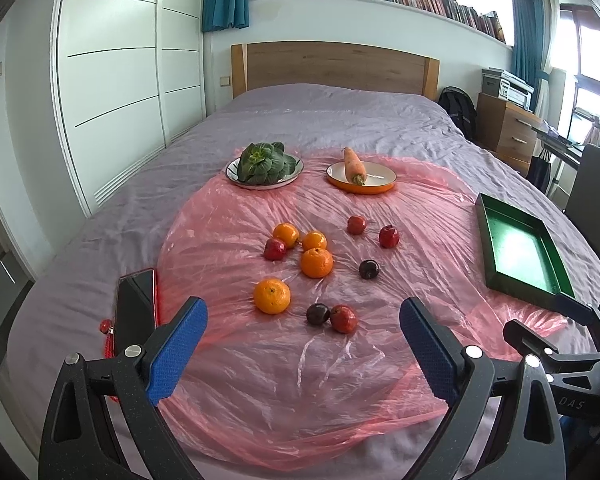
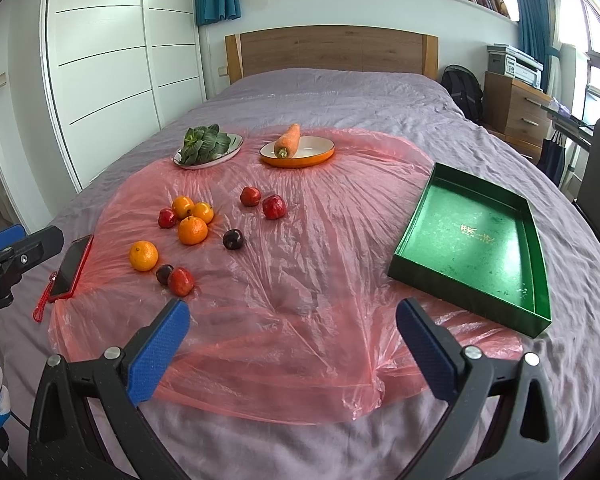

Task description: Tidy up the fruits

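Several oranges [image 1: 272, 295] [image 2: 143, 255], red fruits [image 1: 343, 319] [image 2: 180, 281] and dark plums [image 1: 369, 269] [image 2: 233, 239] lie scattered on a pink plastic sheet [image 1: 260, 360] [image 2: 300, 280] over a bed. An empty green tray [image 1: 520, 250] [image 2: 475, 240] sits at the right of the sheet. My left gripper [image 1: 303, 320] hovers open just short of the nearest plum and red fruit. My right gripper [image 2: 293, 320] is open above bare sheet, left of the tray. Neither holds anything.
A white plate with leafy greens [image 1: 264, 163] [image 2: 204, 145] and an orange plate with a carrot [image 1: 355, 166] [image 2: 288, 142] stand behind the fruit. A red-cased phone [image 1: 135, 308] [image 2: 72, 266] lies at the sheet's left edge. The bed [image 1: 339, 116] extends to a wooden headboard.
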`<state>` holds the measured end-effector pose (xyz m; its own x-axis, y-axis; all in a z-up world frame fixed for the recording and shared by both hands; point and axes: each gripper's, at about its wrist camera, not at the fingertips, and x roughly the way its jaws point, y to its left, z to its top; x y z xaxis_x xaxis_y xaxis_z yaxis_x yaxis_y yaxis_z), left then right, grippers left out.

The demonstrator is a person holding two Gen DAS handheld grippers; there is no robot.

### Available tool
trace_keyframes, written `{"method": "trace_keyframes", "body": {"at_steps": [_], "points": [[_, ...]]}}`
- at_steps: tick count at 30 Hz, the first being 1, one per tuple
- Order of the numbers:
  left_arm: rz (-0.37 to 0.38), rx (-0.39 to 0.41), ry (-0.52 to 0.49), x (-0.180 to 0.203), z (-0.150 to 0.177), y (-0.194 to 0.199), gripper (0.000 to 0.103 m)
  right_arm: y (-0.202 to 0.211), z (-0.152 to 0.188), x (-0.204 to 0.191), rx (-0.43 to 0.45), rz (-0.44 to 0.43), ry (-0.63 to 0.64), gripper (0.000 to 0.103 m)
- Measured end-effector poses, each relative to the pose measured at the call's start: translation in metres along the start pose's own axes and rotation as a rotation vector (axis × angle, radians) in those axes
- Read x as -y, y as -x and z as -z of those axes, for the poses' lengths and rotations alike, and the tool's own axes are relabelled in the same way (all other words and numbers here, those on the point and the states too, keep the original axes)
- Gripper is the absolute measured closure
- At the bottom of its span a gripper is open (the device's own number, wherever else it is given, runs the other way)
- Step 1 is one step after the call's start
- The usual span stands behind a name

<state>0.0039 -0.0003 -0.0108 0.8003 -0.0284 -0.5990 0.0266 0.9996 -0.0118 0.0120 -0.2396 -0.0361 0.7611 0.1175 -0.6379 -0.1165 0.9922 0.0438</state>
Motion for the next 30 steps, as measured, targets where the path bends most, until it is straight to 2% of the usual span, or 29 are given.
{"method": "trace_keyframes", "body": {"at_steps": [9,19,30], "points": [[-0.002,-0.005,0.023,-0.011,-0.001,-0.003,0.008,-0.003,0.003,0.004,0.001,0.002,0.002,0.000],[-0.024,-0.029,0.034,-0.020,-0.001,-0.016,0.008,-0.011,0.001,0.010,-0.002,-0.041,-0.013,0.000],[-0.041,-0.075,0.047,-0.029,0.006,-0.040,0.009,-0.031,0.005,0.003,-0.030,-0.104,0.034,0.000]]}}
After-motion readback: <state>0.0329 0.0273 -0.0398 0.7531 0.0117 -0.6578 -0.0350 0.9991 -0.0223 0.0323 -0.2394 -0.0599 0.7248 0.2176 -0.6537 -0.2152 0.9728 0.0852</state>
